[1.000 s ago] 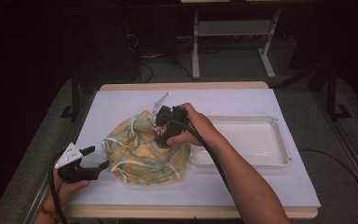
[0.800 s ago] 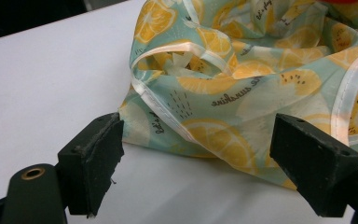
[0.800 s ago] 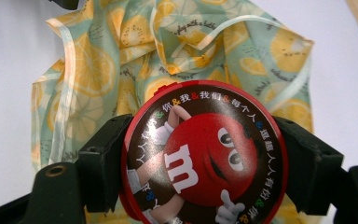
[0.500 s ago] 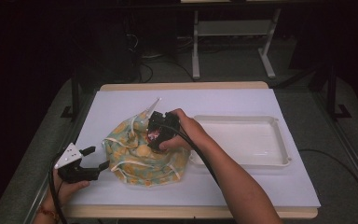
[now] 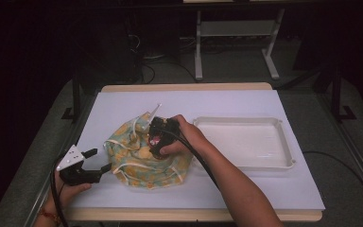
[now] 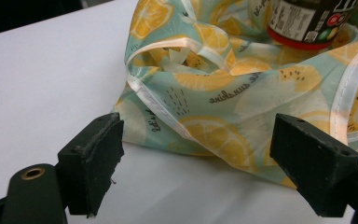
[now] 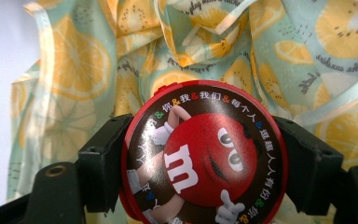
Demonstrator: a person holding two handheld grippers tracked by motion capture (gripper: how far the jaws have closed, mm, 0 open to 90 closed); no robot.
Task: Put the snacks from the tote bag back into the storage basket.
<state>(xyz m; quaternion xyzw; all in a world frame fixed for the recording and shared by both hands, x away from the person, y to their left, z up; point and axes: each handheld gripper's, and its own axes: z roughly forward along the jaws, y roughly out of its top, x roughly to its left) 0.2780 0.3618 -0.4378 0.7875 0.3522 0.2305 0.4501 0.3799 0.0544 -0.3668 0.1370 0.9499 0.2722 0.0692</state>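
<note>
**Kid:** What is on the left side of the table?

**Me:** My left gripper (image 5: 99,161) is there. It sits low on the white table (image 5: 264,189), at the left edge of the lemon bag (image 5: 137,151). Its two jaws are wide apart and hold nothing. In the left gripper view the bag's corner lies just in front of the jaws, not touching them.

**Kid:** What does the bag look like?

**Me:** It is soft cloth, light green with yellow lemon slices and pale ribbon edges. It lies crumpled near the middle of the table.

**Kid:** And your other gripper?

**Me:** My right gripper (image 5: 155,139) is over the bag. Its jaws are squeezed on a round candy tub (image 7: 204,156), one jaw on each side. The tub has a red lid with a funny red face on it. The bag cloth is right behind it.

**Kid:** What is on the right?

**Me:** A white tray (image 5: 283,156), just beside the bag. Nothing lies in it.
</note>
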